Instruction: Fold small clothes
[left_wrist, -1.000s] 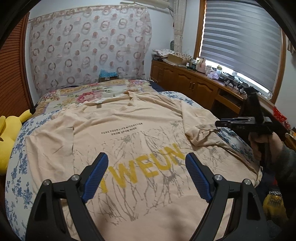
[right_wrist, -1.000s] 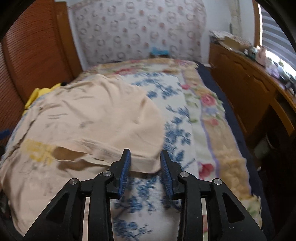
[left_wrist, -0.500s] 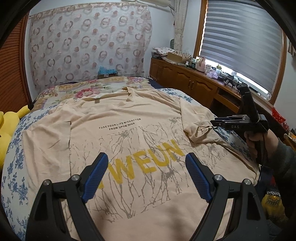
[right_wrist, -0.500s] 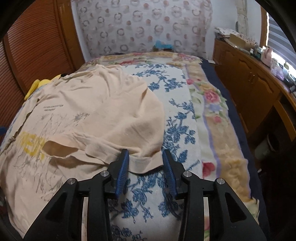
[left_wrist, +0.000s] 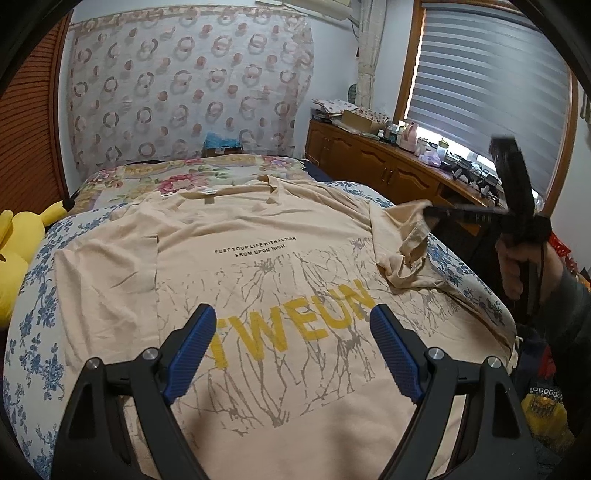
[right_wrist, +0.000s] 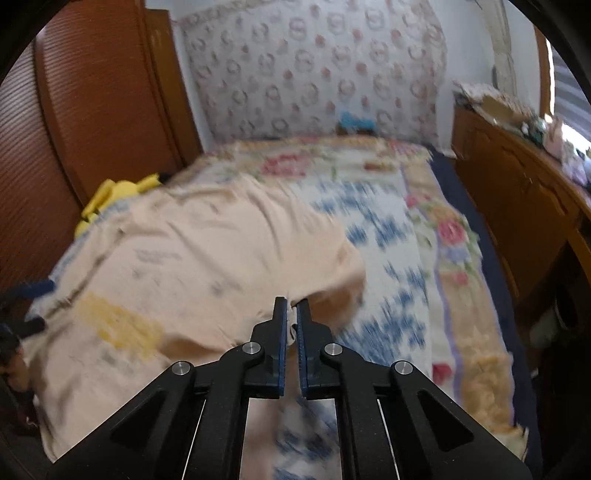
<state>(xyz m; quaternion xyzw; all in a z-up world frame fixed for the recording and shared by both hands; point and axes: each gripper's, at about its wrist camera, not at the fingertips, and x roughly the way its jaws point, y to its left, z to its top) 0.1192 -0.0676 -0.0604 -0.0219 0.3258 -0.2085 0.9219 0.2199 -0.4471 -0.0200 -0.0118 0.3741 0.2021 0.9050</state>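
Barely begun, by the look of things. No fold laid yet: T-shirt spread front-up across the bed, collar toward the far wall, hem toward the near edge, body mostly flat. Only the first move under way, on one sleeve.

Right tongs just closed, now pinched tight on the sleeve edge, a sliver of cloth showing between the blue pads. In the left wrist view, right tongs held up by a hand at the side of the bed near the window, with the sleeve lifted off the bedspread and hanging in bunched folds. Right wrist view blurred, so finer detail of the grip hard to make out.

Left tongs wide open, gripping nothing, hovering above the lower front of the T-shirt near the yellow lettering.

Left to do, as a judgement: bring the lifted sleeve over onto the body, do likewise with the other sleeve, then fold the body in and double it up. Nearly everything, then.

Look of the T-shirt: pale peach, thin and soft, lightly creased. Big yellow letters across the front over a grey branching pattern, two small lines of dark print higher up. Other sleeve flat on the blue-flowered bedspread. Small tag visible inside the collar.
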